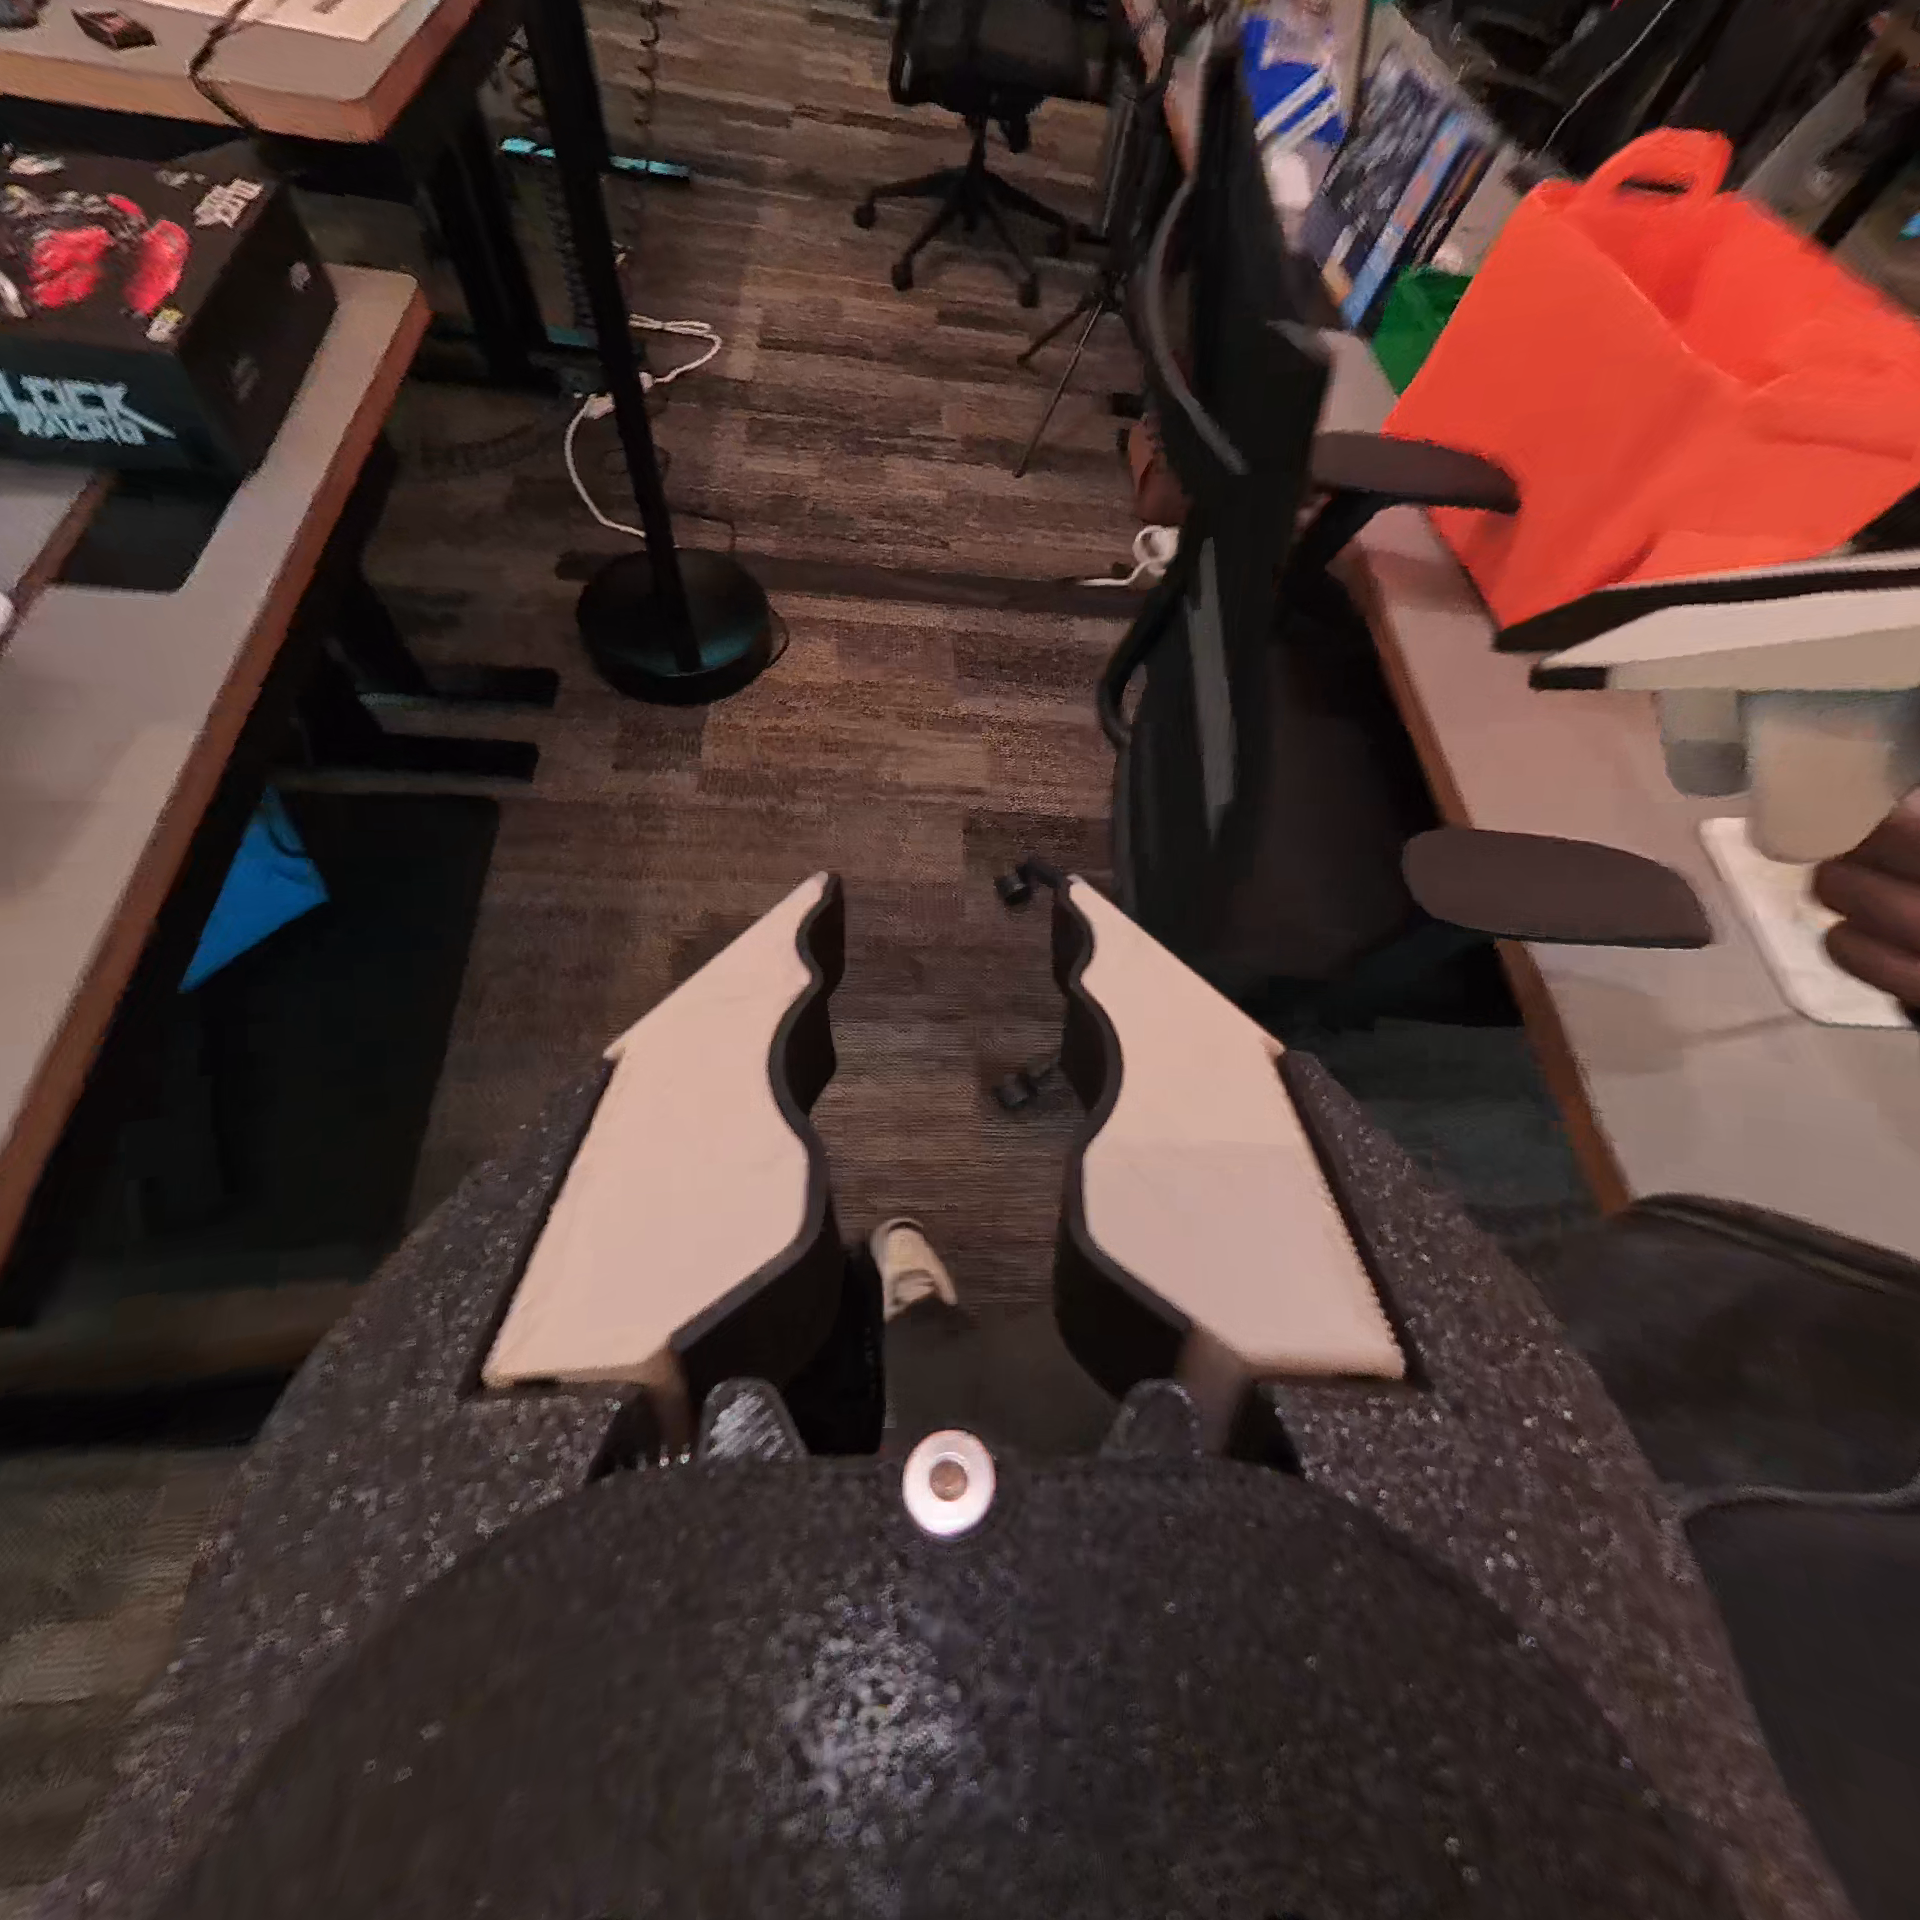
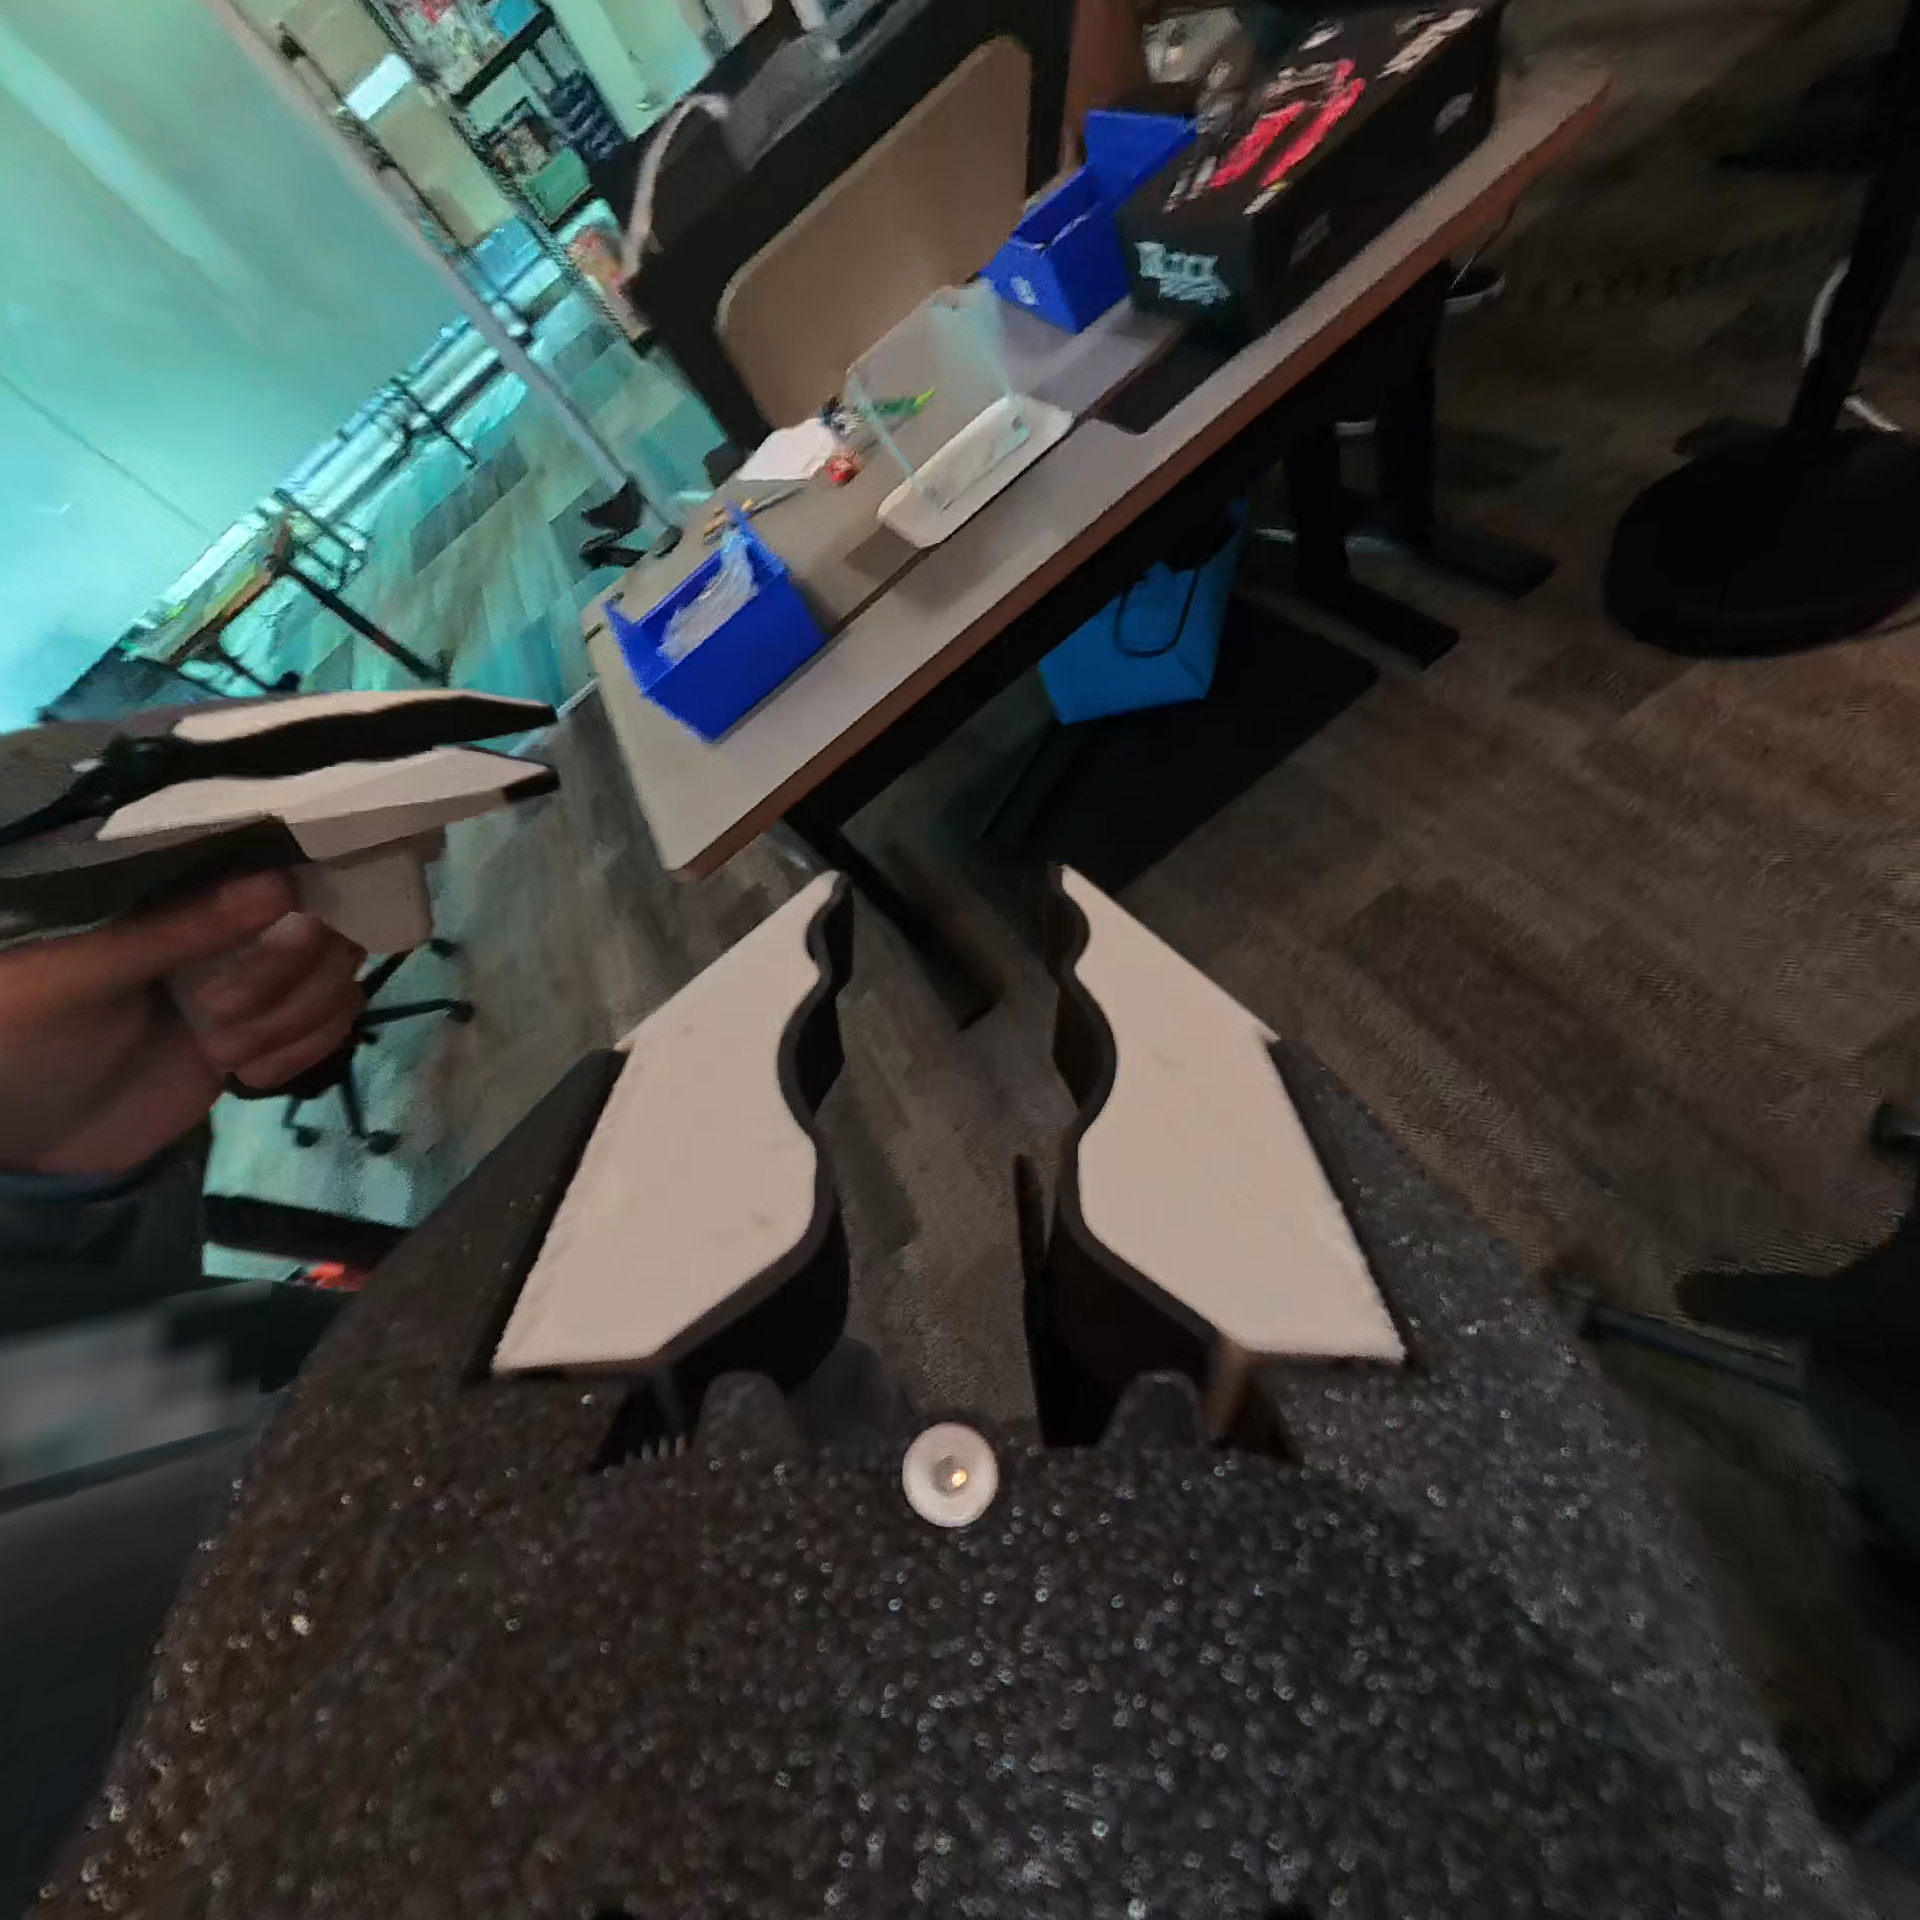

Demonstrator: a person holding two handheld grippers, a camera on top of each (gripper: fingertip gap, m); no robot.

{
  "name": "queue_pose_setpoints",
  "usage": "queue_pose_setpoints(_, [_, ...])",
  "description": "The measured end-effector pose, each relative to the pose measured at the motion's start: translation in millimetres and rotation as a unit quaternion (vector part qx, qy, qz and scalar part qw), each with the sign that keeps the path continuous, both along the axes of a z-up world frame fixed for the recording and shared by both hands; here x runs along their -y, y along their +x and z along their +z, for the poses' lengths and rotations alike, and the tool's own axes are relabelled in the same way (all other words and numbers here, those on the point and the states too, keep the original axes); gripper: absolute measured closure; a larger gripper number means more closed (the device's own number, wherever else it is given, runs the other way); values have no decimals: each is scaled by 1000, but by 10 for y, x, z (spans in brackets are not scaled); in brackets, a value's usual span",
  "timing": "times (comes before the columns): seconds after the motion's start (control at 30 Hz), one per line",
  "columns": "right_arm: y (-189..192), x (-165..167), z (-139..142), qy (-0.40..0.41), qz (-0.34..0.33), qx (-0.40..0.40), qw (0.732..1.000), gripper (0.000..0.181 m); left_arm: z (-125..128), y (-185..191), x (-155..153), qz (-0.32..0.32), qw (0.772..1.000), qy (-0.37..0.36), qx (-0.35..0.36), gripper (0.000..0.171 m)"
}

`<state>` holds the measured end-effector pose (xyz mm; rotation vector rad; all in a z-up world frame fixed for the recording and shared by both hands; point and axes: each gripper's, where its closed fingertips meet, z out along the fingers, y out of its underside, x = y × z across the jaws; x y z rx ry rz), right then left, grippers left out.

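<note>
My left gripper (image 1: 943,894) is open and empty, held in the air over the carpet between two desks. My right gripper (image 2: 951,894) is open and empty, held above the carpet near the corner of a grey desk (image 2: 935,665). The right gripper also shows at the right edge of the left wrist view (image 1: 1527,649), in front of an orange bag (image 1: 1683,374). The left gripper shows at the left of the right wrist view (image 2: 545,746), held by a hand (image 2: 156,1018). Neither gripper touches anything.
The grey desk carries two blue bins (image 2: 717,639) (image 2: 1081,244), a clear box on a white tray (image 2: 966,457) and a black printed box (image 2: 1309,166). A black office chair (image 1: 1226,623) and a lamp stand base (image 1: 675,623) stand on the carpet.
</note>
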<state>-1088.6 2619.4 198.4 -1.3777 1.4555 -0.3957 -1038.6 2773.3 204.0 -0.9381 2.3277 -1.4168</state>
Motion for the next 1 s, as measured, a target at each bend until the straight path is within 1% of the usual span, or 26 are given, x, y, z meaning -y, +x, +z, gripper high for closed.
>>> queue_pose_setpoints(0.03, [228, 112, -6, 0, -7, -13, 1000, 144, -6, 308, 105, 5, 1000, 22, 8, 134])
queue_pose_setpoints(0.07, [444, 213, 60, 11, -12, -20, 1000, 143, 27, 610, 228, 8, 999, 36, 13, 135])
queue_pose_setpoints(0.13, [834, 409, 316, 24, -13, 9, 1000, 143, 195, 1131, 558, -4, 1000, 27, 11, 135])
queue_pose_setpoints(0.2, [1165, 672, 454, -2, -21, 26, 999, 145, 382, 1578, 908, -25, 1000, 6, 16, 135])
queue_pose_setpoints(0.23, [1305, 805, 496, -14, -25, 27, 999, 145, 431, 1789, 1064, -31, 999, 5, 19, 135])
queue_pose_setpoints(0.3, [1536, 1093, 585, -24, -42, 28, 998, 144, 458, 2158, 1377, -46, 999, 8, 17, 135])
queue_pose_setpoints(0.37, [1704, 1413, 639, -31, -72, 36, 996, 145, 428, 2492, 1704, -78, 996, 20, 28, 135])
queue_pose_setpoints(0.43, [1803, 1778, 547, -40, -112, 23, 993, 145, 351, 2922, 1981, -93, 992, 57, 63, 135])
queue_pose_setpoints(0.5, [1853, 2139, 383, -36, -155, 3, 987, 144, 276, 3379, 2272, -94, 988, 87, 83, 135])
queue_pose_setpoints(0.6, [1914, 2662, 147, -10, -219, -24, 975, 143, 207, 3889, 2872, -129, 987, 72, 55, 135])
queue_pose_setpoints(0.7, [1988, 3173, -5, 13, -268, -37, 963, 140, 93, 4362, 3524, -168, 984, 53, 20, 134])
queue_pose_setpoints(0.77, [2006, 3541, -84, 0, -297, -48, 954, 140, -43, 4719, 3994, -191, 980, 48, 7, 134])
queue_pose_setpoints(0.83, [2003, 3934, -160, -31, -330, -74, 941, 140, -196, 5072, 4518, -219, 974, 52, -10, 134])
queue_pose_setpoints(0.9, [2014, 4309, -177, -39, -377, -110, 919, 139, -269, 5355, 5051, -254, 964, 62, -52, 134])
queue_pose_setpoints(1.0, [2222, 4675, 38, -35, -431, -109, 895, 138, -96, 5616, 5837, -324, 939, 24, -109, 134])
